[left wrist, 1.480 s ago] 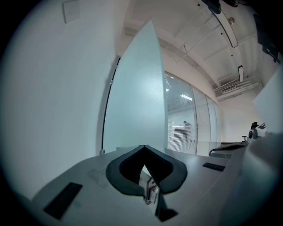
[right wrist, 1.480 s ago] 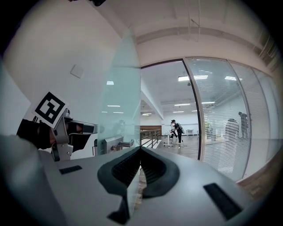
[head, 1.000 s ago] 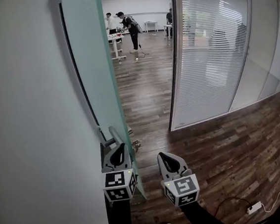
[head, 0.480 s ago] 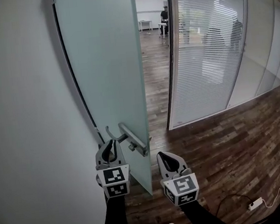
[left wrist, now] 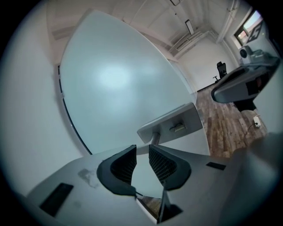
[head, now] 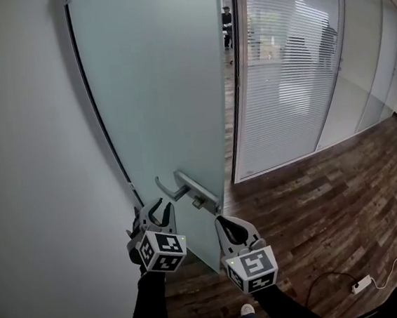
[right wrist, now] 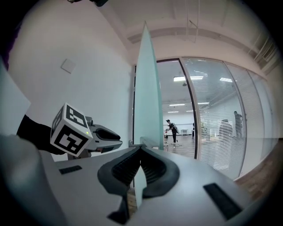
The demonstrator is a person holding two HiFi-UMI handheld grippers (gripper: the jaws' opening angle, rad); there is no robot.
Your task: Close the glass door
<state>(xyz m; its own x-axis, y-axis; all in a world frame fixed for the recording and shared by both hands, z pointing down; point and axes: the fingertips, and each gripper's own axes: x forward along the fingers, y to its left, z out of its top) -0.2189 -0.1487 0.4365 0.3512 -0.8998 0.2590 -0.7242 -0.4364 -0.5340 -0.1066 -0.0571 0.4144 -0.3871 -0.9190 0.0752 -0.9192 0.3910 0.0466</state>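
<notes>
The left gripper's (left wrist: 142, 151) jaws stand partly spread, having just been opening. Nothing sits btwn the ribbed pads; only frosted glass shows through the gap. The right gripper's (right wrist: 141, 150) jaws are pressed together at the tips and pinch nothing. The pale strip seen in the slot below those tips is the door's edge, farther off.

Just past the left tips, slightly above and apart from them, is the door handle (left wrist: 170, 126): 1 metal lever on a long plate set near the door's free edge. In the head view the left gripper hangs below the lever's curved end, rolled to 1 side. The right gripper points roughly level, just beside the door's free edge low down; contact can't be made out.

The glass door (head: 156, 88) is frosted, its left edge along a dark strip by the white wall (head: 31, 172). It stands most of the way across the opening, w/ 1 narrow gap btwn its free edge and the dark frame post (head: 234, 80). Through that gap 1 person (head: 226, 18) stands far off in the next room.

Right of the post runs a glass partition (head: 281, 75) w/ blinds. Below is wood floor (head: 317, 213), w/ a power strip (head: 360, 287) at lower right.
</notes>
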